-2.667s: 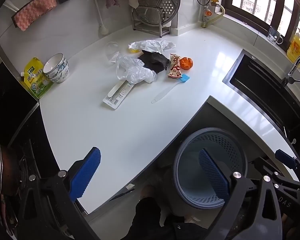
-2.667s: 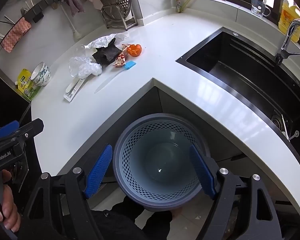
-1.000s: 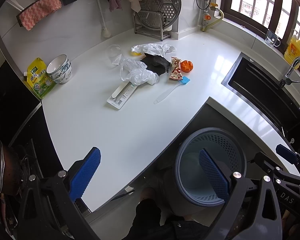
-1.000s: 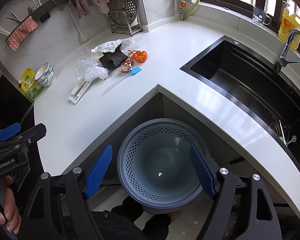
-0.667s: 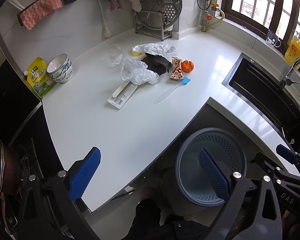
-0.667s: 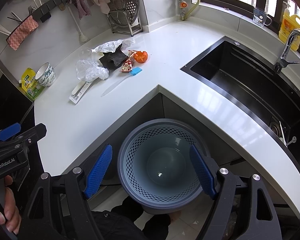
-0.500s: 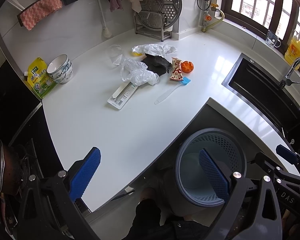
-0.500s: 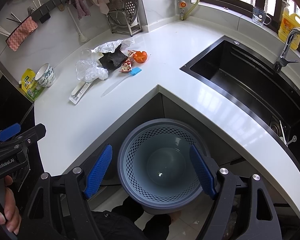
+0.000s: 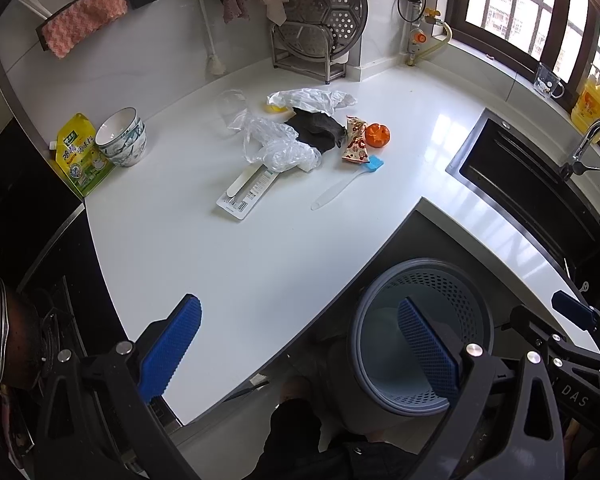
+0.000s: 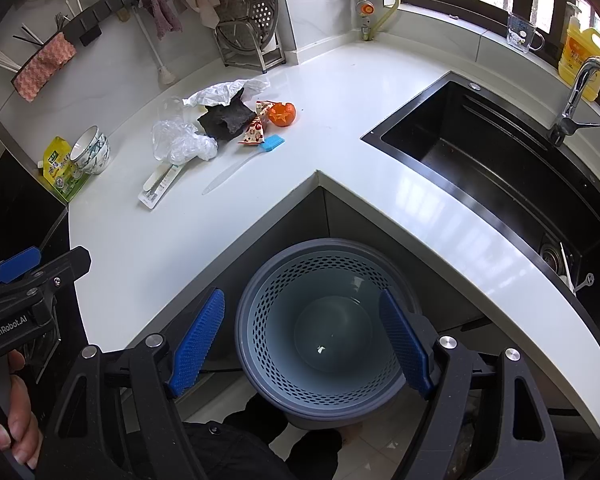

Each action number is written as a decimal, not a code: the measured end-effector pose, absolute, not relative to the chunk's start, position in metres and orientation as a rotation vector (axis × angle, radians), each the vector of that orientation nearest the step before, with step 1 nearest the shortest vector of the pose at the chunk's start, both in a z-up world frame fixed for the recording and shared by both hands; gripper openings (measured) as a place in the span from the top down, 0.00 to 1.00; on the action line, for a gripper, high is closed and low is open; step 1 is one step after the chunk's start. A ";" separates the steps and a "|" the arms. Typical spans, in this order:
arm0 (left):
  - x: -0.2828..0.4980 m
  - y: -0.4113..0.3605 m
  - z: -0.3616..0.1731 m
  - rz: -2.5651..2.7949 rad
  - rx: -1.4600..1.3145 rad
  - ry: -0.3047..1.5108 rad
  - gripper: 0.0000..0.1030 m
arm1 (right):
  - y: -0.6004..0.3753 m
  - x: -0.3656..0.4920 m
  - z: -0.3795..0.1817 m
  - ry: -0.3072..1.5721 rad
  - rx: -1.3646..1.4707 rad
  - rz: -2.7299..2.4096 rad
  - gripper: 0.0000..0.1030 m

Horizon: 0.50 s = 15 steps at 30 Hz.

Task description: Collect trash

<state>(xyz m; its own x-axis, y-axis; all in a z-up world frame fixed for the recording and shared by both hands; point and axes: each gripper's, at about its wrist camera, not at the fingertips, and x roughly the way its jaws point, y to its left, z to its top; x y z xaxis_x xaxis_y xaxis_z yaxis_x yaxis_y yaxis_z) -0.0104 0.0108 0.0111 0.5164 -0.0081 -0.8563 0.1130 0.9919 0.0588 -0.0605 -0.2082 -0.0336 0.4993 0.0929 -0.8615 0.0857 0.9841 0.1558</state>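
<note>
Kitchen, white L-shaped counter; black sink to the right, dish rack at the back wall.

Bin: grey perforated basket on the floor in the counter's inner corner, empty but for a small white speck.

Trash: clustered well back on the counter. White plastic bag, clear plastic bag, black cloth-like wad, snack wrapper, orange peel, packaged item.

Non-trash nearby: blue-headed brush just beside the wrapper; stacked bowls.

Left gripper: jaws wide apart, empty, low over the counter edge.

Right gripper: jaws wide apart, empty, above the bin.

Risks, as judged: thin bags may slip or drag neighbouring pieces; the brush could get swept along; overlapping items invite a partial pinch; light wrappers may miss the bin.
</note>
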 end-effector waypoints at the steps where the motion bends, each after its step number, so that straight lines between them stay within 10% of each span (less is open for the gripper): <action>1: -0.010 0.011 0.011 -0.072 0.111 1.027 0.06 | -0.207 -0.060 -0.034 1.051 0.188 0.004 0.26; 15: 0.020 0.064 -0.017 -0.015 0.065 1.070 0.06 | -0.191 -0.034 -0.050 1.079 0.192 0.026 0.26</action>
